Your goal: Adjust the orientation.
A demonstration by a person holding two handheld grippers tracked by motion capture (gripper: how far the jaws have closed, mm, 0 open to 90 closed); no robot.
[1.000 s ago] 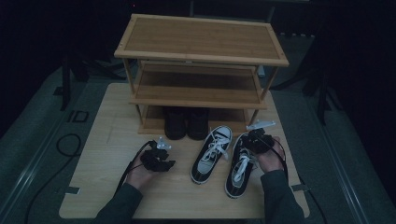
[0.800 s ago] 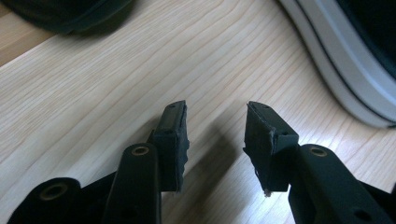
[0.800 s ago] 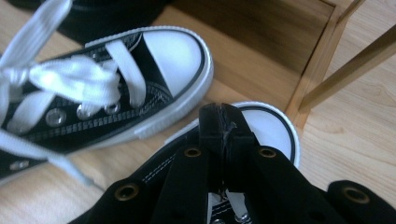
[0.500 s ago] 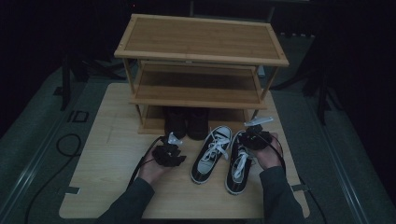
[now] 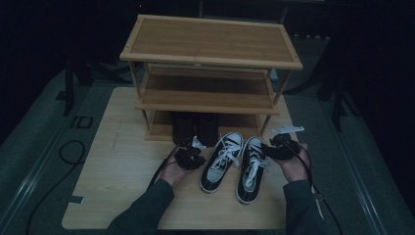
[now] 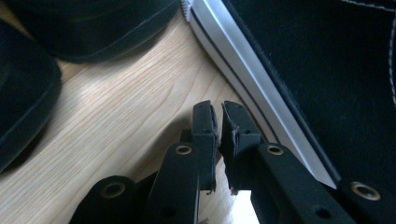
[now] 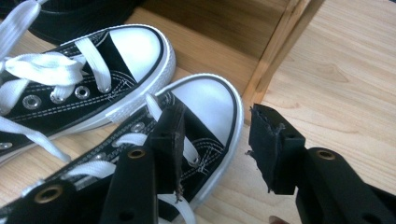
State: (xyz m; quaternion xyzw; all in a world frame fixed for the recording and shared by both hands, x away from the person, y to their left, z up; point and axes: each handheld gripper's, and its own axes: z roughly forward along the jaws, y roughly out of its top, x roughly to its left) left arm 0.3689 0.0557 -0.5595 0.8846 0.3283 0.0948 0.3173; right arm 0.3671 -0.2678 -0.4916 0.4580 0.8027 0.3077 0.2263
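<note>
Two black-and-white lace-up sneakers [image 5: 222,161] [image 5: 250,169] lie side by side on the wooden table, toes toward a bamboo shoe rack [image 5: 210,54]. My left gripper [image 5: 191,156] rests low on the table right beside the left sneaker's side wall [image 6: 327,56]; my left gripper [image 6: 218,109] is shut with nothing between the jaws. My right gripper [image 5: 276,149] hovers at the right sneaker's toe. In the right gripper view my right gripper [image 7: 217,112] stands open, one jaw over the white toe cap [image 7: 205,100], the other over bare table.
A pair of black shoes [image 5: 195,128] stands on the rack's bottom shelf, close ahead of the left gripper [image 6: 93,23]. The rack's front right leg [image 7: 280,46] rises just beyond the right sneaker. Cables trail off the table's front edge [image 5: 171,225].
My left gripper has slid right and forward across the table, up against the left sneaker. The right gripper has shifted only slightly by the right sneaker's toe.
</note>
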